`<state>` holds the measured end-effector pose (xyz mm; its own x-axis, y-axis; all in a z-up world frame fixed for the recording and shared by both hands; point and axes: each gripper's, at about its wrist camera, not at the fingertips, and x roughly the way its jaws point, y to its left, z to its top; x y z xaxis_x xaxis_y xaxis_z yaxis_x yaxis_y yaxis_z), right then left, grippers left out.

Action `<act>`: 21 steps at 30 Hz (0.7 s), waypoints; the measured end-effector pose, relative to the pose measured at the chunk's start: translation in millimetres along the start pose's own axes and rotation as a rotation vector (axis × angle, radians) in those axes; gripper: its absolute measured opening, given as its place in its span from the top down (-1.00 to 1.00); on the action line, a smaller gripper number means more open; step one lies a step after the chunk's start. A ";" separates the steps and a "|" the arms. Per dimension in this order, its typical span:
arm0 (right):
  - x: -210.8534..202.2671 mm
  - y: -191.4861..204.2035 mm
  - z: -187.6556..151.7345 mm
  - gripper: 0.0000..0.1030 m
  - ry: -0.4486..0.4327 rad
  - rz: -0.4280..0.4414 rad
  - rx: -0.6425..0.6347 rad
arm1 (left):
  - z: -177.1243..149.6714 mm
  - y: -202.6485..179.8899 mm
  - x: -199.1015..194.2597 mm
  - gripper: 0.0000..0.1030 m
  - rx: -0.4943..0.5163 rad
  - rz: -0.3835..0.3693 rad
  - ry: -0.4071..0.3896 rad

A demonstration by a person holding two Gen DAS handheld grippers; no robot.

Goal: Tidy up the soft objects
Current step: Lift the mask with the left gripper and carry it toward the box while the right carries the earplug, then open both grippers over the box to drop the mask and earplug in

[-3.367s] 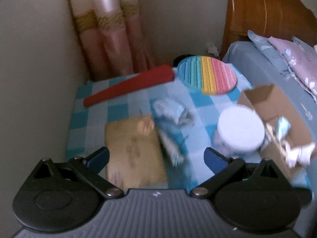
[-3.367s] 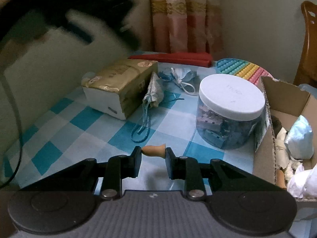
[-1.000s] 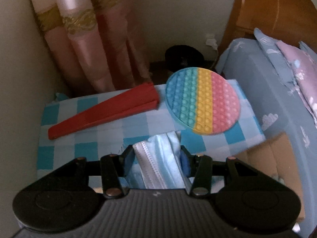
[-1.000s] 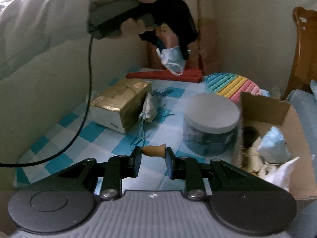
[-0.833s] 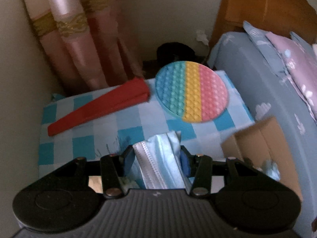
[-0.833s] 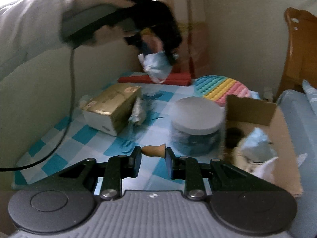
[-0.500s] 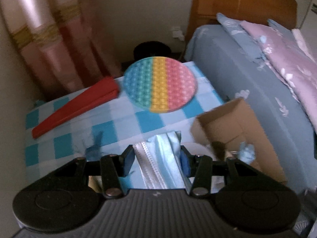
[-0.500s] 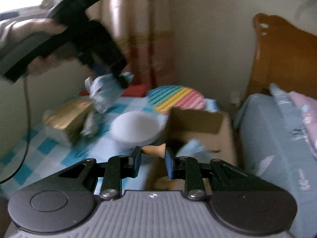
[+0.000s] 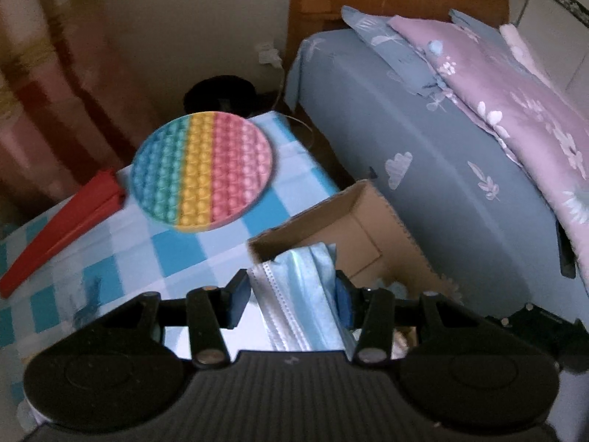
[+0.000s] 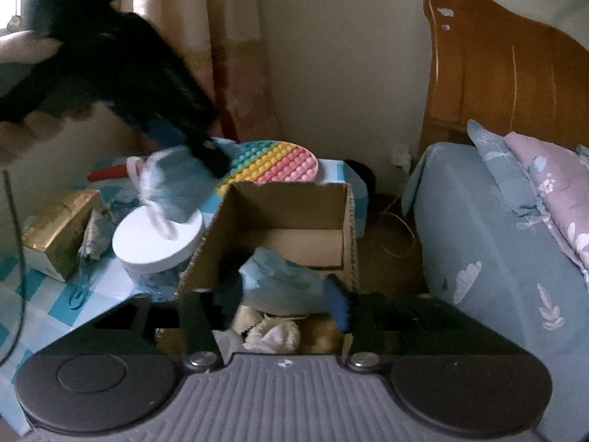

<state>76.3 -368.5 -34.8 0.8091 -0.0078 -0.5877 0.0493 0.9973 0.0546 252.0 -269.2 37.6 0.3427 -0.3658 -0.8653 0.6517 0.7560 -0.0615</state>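
Observation:
My left gripper (image 9: pixel 292 296) is shut on a folded blue face mask (image 9: pixel 300 291) and holds it in the air beside the near-left wall of the cardboard box (image 9: pixel 353 228). In the right wrist view the left gripper (image 10: pixel 206 147) carries the mask (image 10: pixel 173 180) above the white-lidded jar (image 10: pixel 158 237). My right gripper (image 10: pixel 281 300) is open over the box (image 10: pixel 291 213), which holds a blue mask (image 10: pixel 283 280) and pale soft items (image 10: pixel 272 331). The orange earplug it held is no longer between its fingers.
A rainbow pop mat (image 9: pixel 202 171) and a red wedge (image 9: pixel 59 232) lie on the blue checked tablecloth (image 9: pixel 184 254). A gold tissue pack (image 10: pixel 59 224) and another crumpled mask (image 10: pixel 94 235) sit left of the jar. A bed (image 9: pixel 441 169) stands right of the table.
My left gripper picked up the mask and carried it right toward the box. My right gripper moved over the box and opened; the earplug left its fingers.

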 end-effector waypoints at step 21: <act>-27.7 8.2 -4.2 -0.63 -0.051 0.070 -0.001 | 23.2 -28.0 56.3 -0.64 0.024 0.060 0.012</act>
<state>51.8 -359.8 -21.5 0.8396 0.0582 -0.5401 -0.0088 0.9956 0.0936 268.8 -323.5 2.2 0.3736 -0.3139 -0.8729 0.6464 0.7630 0.0022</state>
